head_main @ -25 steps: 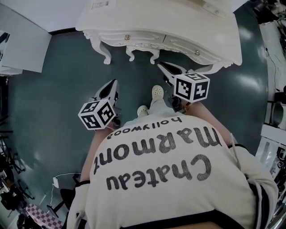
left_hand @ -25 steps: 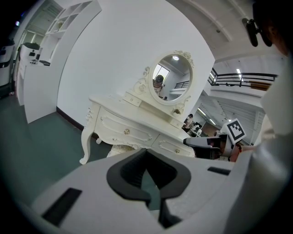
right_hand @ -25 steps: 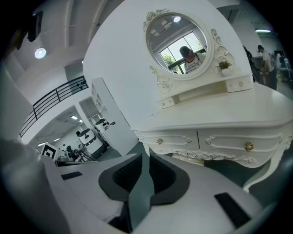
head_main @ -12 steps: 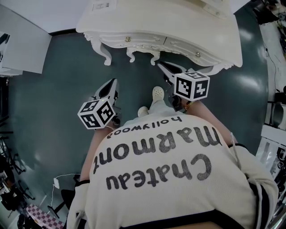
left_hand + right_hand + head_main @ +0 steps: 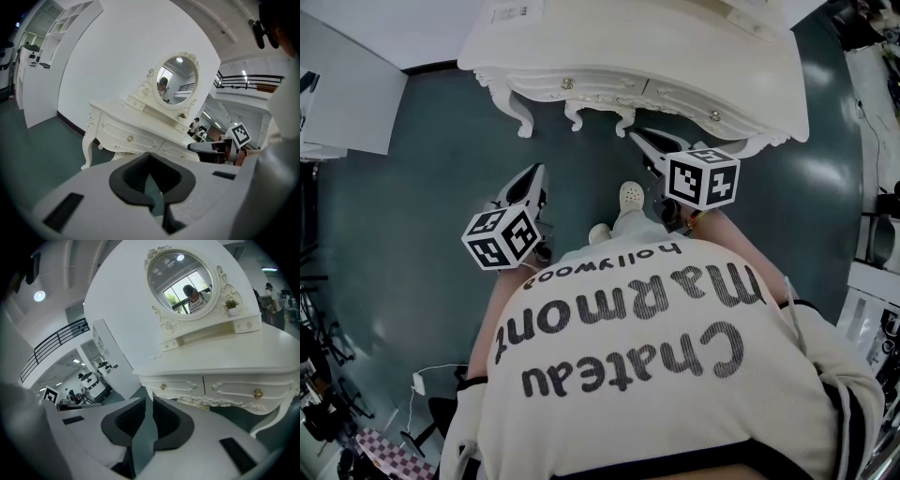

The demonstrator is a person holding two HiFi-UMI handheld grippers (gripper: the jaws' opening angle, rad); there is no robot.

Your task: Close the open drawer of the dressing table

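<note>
While both tools hung short of the dressing table [image 5: 675, 42], well apart from it, its drawer fronts [image 5: 243, 389] looked flush. Left gripper [image 5: 539, 172] clenched, empty. Right gripper [image 5: 637, 139]: jaws slightly parted, nothing between.

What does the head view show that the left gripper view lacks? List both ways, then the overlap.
Head view only: the person's shoes and printed sweatshirt.
Left gripper view only: the oval mirror, with the person reflected in it.
Both: the dressing table, the shut left gripper and the right gripper with its marker cube.
</note>
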